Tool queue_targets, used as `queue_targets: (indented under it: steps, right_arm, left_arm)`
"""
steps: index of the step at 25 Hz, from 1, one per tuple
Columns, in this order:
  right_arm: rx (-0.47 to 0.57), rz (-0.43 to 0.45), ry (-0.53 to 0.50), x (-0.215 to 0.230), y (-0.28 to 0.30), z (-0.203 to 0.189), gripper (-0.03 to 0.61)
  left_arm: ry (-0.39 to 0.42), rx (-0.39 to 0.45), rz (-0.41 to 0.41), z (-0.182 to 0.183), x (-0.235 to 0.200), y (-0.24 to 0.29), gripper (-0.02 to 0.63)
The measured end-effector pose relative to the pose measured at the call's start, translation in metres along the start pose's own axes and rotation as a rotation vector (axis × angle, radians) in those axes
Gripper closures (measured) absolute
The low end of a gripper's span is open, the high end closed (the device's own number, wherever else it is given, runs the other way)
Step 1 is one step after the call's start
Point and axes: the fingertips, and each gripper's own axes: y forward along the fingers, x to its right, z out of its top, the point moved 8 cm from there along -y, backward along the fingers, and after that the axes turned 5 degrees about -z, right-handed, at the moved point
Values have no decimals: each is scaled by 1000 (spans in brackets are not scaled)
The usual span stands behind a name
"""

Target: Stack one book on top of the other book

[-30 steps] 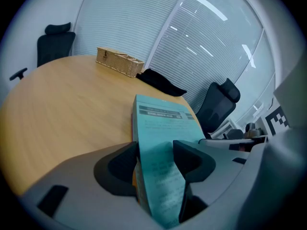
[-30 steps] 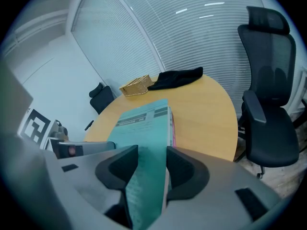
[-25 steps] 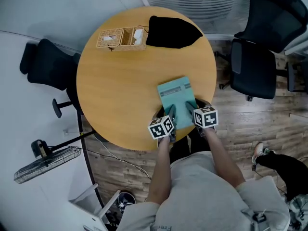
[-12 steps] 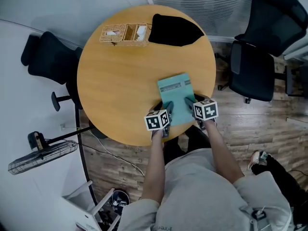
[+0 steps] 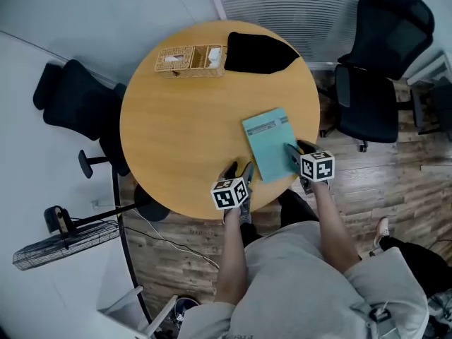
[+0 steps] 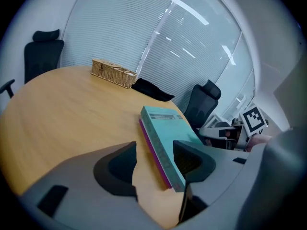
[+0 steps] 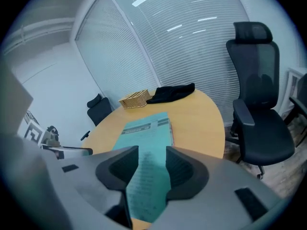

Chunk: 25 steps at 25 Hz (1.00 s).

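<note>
Round wooden table (image 5: 176, 133): teal rectangular book (image 5: 272, 140) atop magenta book (image 6: 152, 150), likely stiff, slick; pinch near edge. Left tongs (image 5: 238, 169) spread, empty; right tongs (image 5: 293, 151) just narrowed, unclamped above cover.

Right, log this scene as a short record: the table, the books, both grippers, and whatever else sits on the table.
table: round, wooden
books: teal book lies flat on a purple book, near the person's edge
left gripper: open, nothing between the jaws, clear of the books on their left side
right gripper: open, jaws have just been closing a little; the teal book's near end shows between them, not pinched
other things: basket and black cloth at the far edge
stack: looks done
</note>
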Motion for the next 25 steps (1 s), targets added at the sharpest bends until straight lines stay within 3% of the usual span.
queue_targets:
  steps: [7, 18, 25]
  right_arm:
    - [122, -99, 51, -57, -39, -35, 390]
    - [289, -225, 130, -143, -116, -127, 390]
    - [333, -284, 132, -171, -145, -153, 390]
  left_arm:
    - [110, 10, -100, -13, -18, -56, 359]
    - [339, 16, -242, -40, -17, -135, 359]
    - [401, 21, -297, -54, -12, -162, 360]
